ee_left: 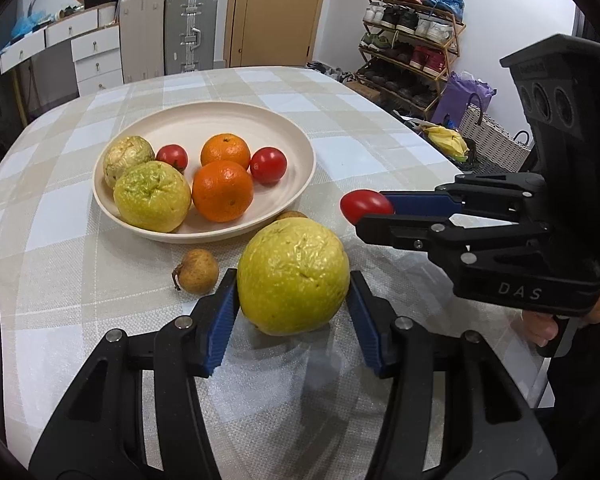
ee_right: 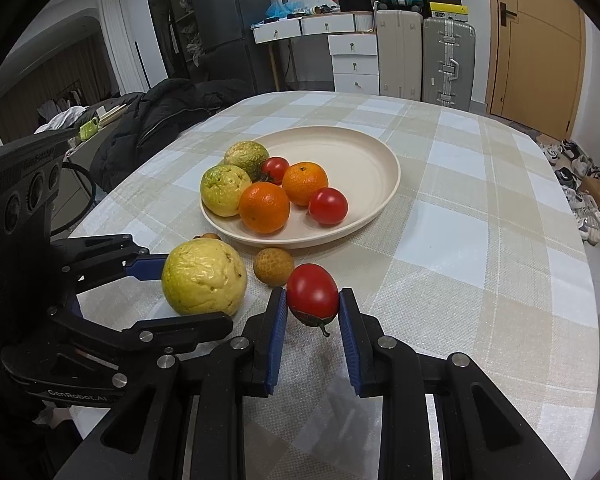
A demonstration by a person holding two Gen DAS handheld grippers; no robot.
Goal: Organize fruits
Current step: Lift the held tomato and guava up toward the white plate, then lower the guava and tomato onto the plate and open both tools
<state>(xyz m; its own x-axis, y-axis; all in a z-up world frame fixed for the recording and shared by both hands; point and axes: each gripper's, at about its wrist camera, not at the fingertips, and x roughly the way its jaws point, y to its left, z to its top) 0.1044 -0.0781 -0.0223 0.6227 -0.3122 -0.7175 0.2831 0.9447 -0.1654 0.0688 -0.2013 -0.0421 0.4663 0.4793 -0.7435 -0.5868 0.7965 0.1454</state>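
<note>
Our right tongs point(ee_right: 313, 305) grip a tomato point(ee_right: 312, 294); our left tongs point(ee_left: 292, 300) clasp a guava point(ee_left: 293, 276). Bare desk point(ee_right: 480, 248) spreads rightward. A longan point(ee_right: 273, 266) sits before the fruit-filled plate point(ee_right: 380, 160).

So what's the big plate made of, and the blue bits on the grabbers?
The plate looks like matte plastic or a fibre mix, possibly glazed clay: cream, smooth, no shine. I can't be sure which. The blue pads on the left gripper look like ribbed rubber, since fine ridges show along them. The tablecloth is woven fabric; you can see its threads.
</note>
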